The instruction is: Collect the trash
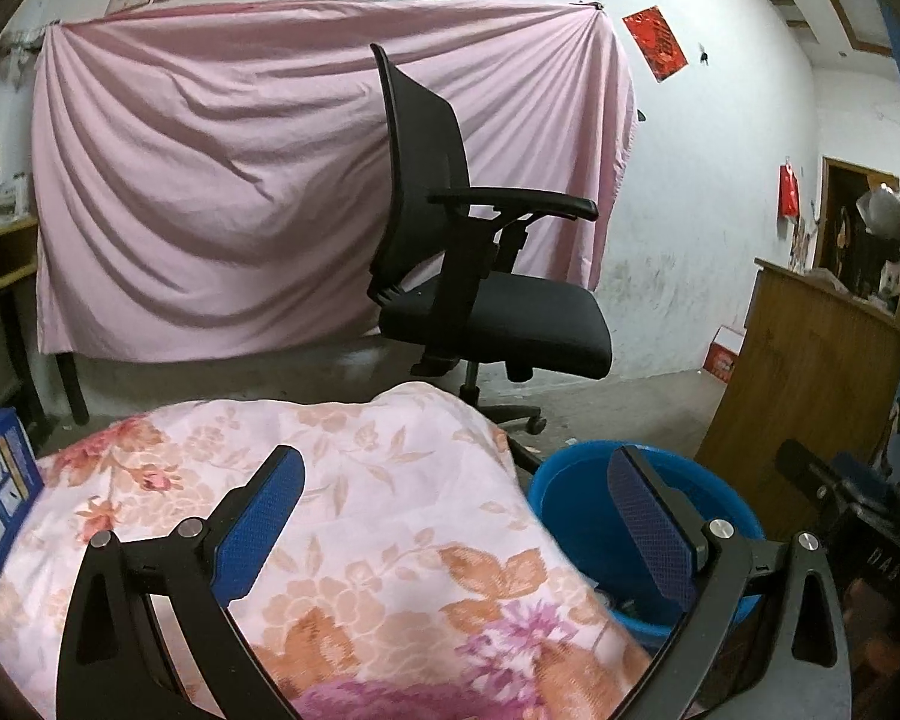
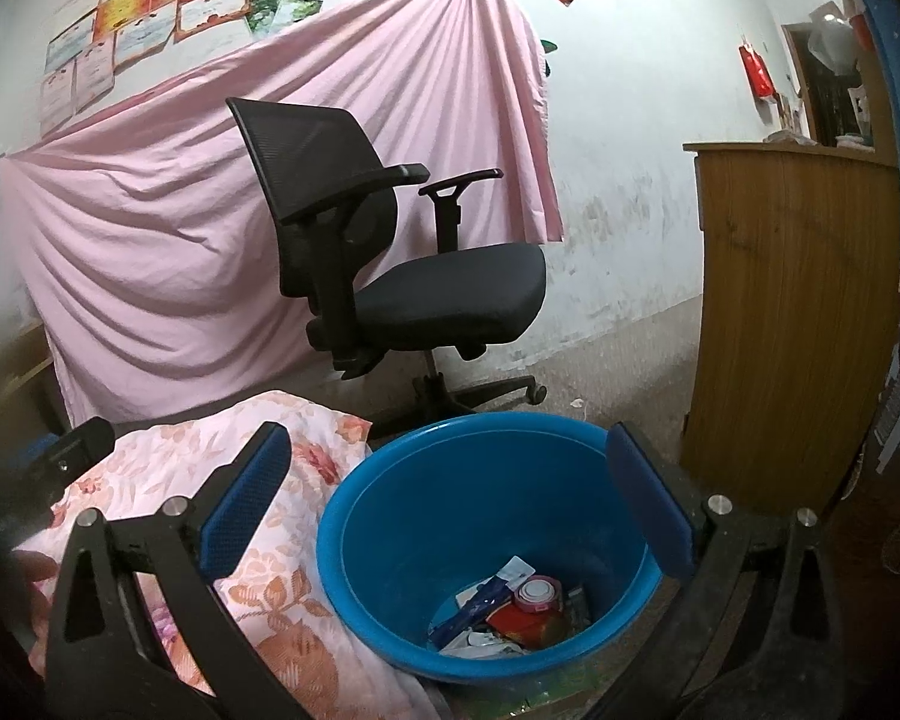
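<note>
Both my left gripper (image 1: pixel 456 516) and right gripper (image 2: pixel 447 501) spread, empty; trash wrappers and red can (image 2: pixel 513 609) already in round blue plastic basin (image 2: pixel 390 468) at my 12 o'clock, looks near done.

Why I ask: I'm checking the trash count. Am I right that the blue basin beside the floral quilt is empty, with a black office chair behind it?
Not quite: the blue basin holds trash, as the right wrist view shows. The floral quilt and black office chair are as you say.
</note>
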The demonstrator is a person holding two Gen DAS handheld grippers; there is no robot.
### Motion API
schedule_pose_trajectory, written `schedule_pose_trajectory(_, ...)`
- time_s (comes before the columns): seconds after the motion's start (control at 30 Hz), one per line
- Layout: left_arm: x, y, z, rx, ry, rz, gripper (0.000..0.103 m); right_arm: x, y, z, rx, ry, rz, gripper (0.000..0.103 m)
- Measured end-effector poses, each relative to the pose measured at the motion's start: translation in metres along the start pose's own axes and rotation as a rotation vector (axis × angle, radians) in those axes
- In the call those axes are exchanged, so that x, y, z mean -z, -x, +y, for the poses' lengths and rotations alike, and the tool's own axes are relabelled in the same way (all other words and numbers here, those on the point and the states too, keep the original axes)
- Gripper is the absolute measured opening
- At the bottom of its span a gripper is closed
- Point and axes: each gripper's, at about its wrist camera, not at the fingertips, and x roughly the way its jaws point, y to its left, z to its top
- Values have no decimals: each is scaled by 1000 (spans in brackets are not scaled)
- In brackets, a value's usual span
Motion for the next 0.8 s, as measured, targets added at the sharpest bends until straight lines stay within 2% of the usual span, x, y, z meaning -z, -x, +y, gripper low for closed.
schedule_pose_trajectory(0.3, 13, 25, 11, 18, -5, -26, 99, 8, 26, 12, -9, 41, -30, 103)
schedule_pose_trajectory(0.5, 24, 54, 13, 10, -48, -52, 99, 18, 54, 20, -33, 49, -57, 103)
schedule_pose_trajectory(0.8, 43, 105, 24, -8, -12, -82, 99, 34, 103, 34, -49, 68, -130, 103)
